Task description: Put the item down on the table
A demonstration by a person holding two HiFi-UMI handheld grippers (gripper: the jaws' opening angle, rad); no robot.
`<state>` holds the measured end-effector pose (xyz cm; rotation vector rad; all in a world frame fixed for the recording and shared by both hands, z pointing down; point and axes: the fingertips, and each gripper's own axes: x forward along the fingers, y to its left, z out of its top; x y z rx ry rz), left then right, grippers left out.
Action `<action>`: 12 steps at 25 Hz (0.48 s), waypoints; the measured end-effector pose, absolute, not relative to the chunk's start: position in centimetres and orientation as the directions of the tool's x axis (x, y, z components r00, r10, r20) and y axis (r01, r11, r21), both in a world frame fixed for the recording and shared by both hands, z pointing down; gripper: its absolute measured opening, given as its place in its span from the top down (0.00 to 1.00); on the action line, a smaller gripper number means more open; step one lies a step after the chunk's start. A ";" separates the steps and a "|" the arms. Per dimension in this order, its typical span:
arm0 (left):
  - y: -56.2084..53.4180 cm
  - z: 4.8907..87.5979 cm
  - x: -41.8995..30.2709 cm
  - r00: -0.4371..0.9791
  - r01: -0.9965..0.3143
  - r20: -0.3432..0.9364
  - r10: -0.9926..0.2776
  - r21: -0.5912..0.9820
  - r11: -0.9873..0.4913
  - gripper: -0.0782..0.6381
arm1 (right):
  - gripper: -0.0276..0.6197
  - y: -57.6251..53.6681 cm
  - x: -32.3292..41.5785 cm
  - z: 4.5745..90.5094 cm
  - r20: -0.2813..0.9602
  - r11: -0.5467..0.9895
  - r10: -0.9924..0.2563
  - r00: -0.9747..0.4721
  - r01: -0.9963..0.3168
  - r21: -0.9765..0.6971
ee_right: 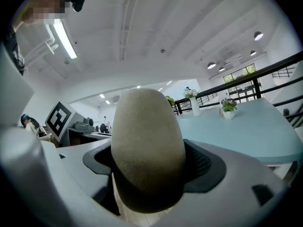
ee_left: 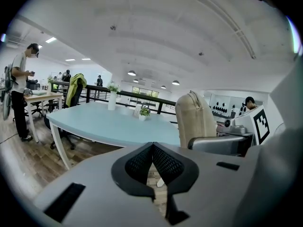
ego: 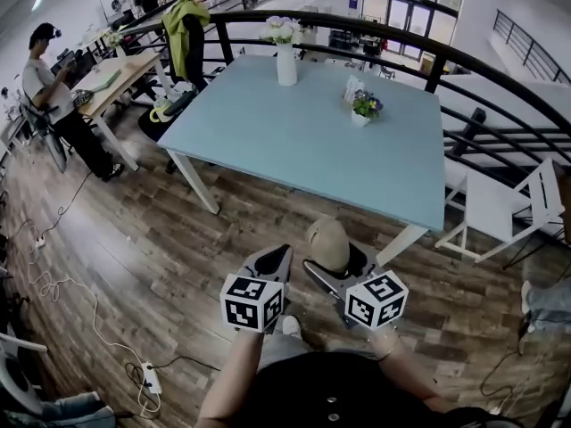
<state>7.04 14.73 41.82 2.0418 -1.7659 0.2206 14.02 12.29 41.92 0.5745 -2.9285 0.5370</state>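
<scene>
Pinching a beige pouch (ego: 328, 242) between its jaws, the right gripper (ego: 333, 266) holds it upright just short of the near edge of the pale blue table (ego: 303, 141), over the wooden floor (ego: 134, 266) and clear of the tabletop. In the right gripper view the pouch's rounded end fills the gap between the two dark pads. In the left gripper view a zip seam runs over its top. The left gripper (ego: 281, 255) sits just beside it on the side away from the table's near right leg. Its jaws are pressed together with nothing between them.

No lettering is legible. Each gripper's cube carries black-and-white square markers, and the print on a small card (ego: 351, 89) on the table is too small to read.

On the far side of the table stands a white vase (ego: 286, 63) holding pale flowers. Towards the far right corner is a little white pot (ego: 360, 117) with purple blooms, and the card is just behind it. A dark railing (ego: 464, 65) curves round behind the table. Left of the table, a yellow-green jacket (ego: 183, 20) hangs over a chair, and a person (ego: 49, 87) stands at a wooden desk (ego: 116, 78). A white chair (ego: 500, 208) stands right of the table. A power strip (ego: 152, 379) and its cable lie on the floor, well apart from the table's near left leg.
</scene>
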 end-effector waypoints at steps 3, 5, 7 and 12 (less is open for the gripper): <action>13.6 42.1 4.2 0.200 -0.969 0.393 -0.898 0.218 -0.120 0.87 | 0.32 11.0 11.2 42.2 0.176 0.855 -0.371 -0.912 -0.409 -0.319; 13.2 42.1 2.3 0.210 -0.967 0.391 -0.896 0.218 -0.132 0.87 | 0.32 10.5 9.3 42.2 0.177 0.852 -0.381 -0.908 -0.419 -0.315; 13.1 42.3 0.5 0.216 -0.966 0.390 -0.895 0.220 -0.137 0.87 | 0.32 10.3 7.5 42.3 0.176 0.850 -0.386 -0.906 -0.423 -0.314; 13.1 43.0 -1.9 0.234 -0.957 0.391 -0.890 0.256 -0.139 0.87 | 0.32 10.1 4.7 42.4 0.194 0.851 -0.384 -0.903 -0.428 -0.306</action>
